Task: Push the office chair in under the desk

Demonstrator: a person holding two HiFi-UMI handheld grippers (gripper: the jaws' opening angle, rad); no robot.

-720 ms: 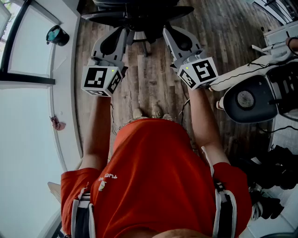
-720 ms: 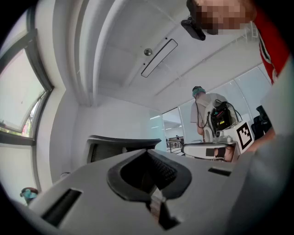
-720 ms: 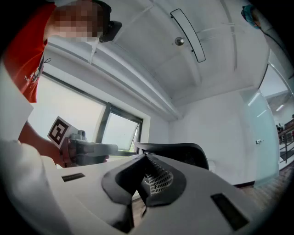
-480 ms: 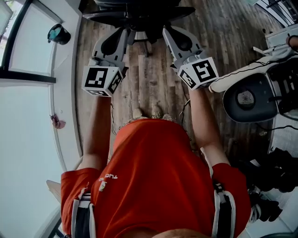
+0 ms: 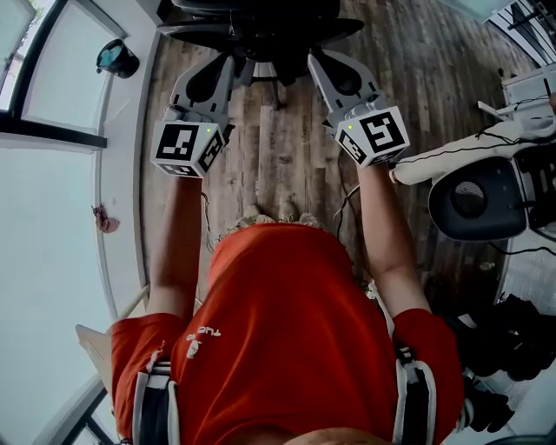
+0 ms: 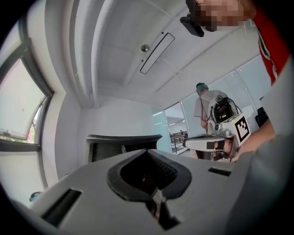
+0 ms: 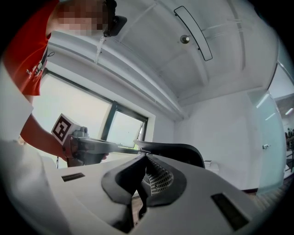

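**Two shut grippers aimed at the chair's back**
Head view: the chair (image 5: 261, 26) stands on the wood floor ahead, with the left gripper (image 5: 233, 63) and right gripper (image 5: 311, 59) pressed together and empty. Gripper views: its back is just ahead. It is probably heavy but free-rolling, so push on the stiff top rim.

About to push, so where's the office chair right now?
Head view, top centre: the office chair stands directly ahead of the left gripper and right gripper.

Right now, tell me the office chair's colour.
Black; the office chair shows best in the head view.
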